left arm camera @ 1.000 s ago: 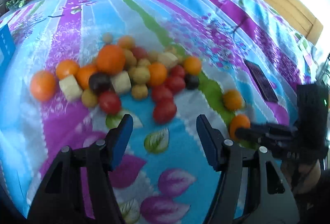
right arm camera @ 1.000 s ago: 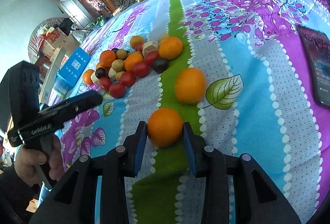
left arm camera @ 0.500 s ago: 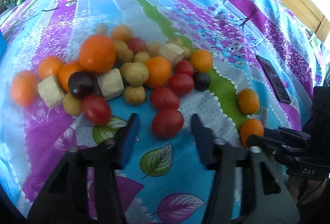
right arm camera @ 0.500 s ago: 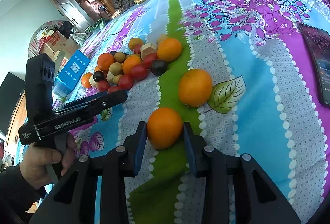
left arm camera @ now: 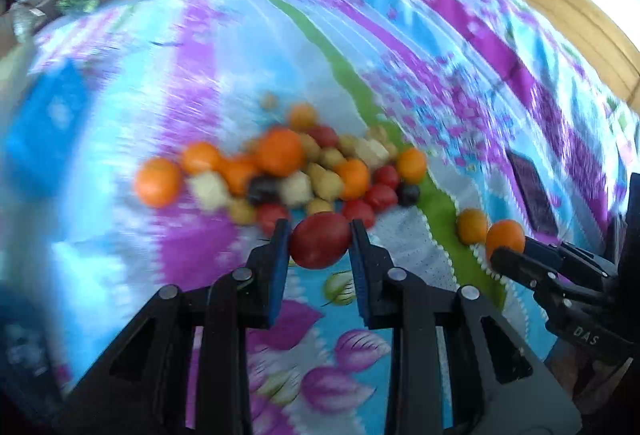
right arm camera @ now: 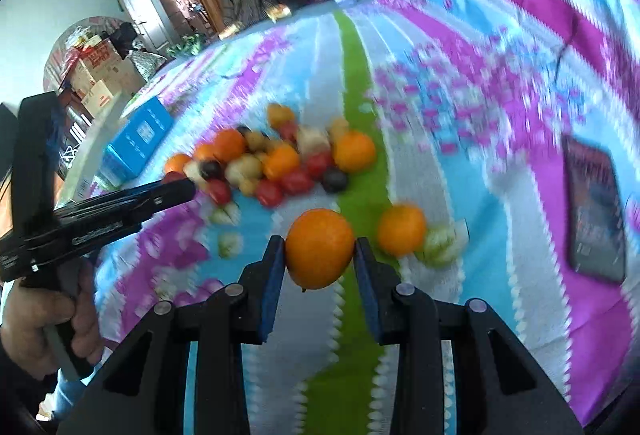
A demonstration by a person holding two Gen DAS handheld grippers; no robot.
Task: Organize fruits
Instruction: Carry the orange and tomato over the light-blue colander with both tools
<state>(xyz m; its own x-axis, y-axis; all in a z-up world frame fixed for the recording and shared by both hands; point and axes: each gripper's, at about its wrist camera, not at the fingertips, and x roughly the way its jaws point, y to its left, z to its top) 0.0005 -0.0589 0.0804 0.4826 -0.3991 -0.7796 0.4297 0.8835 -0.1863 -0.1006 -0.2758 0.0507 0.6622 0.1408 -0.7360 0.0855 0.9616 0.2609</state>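
My left gripper [left arm camera: 320, 231] has its jaws closing tight on a red tomato [left arm camera: 318, 249]; both blue pads press its sides and it hangs above the flowered bedspread [left arm camera: 224, 75]. Just beyond it lies the mixed fruit pile [left arm camera: 288, 171] of oranges, tomatoes, dark plums and pale pieces. My right gripper [right arm camera: 319, 241] is shut on an orange [right arm camera: 320, 259], held clear of the green stripe. A second orange [right arm camera: 401, 229] rests on the cloth to its right. In the left wrist view the right gripper's tip shows at the right with that orange [left arm camera: 505, 237].
A dark phone [right arm camera: 596, 219] lies on the bedspread at the right. A blue box [right arm camera: 140, 135] sits at the bed's left edge. A hand [right arm camera: 44, 319] grips the left gripper's handle. Clothes, cartons and a wooden door stand beyond the bed.
The left gripper went from wide open to shut on the red tomato and lifted it. The right gripper rose with its orange off the cloth. Both views pulled back from the pile.
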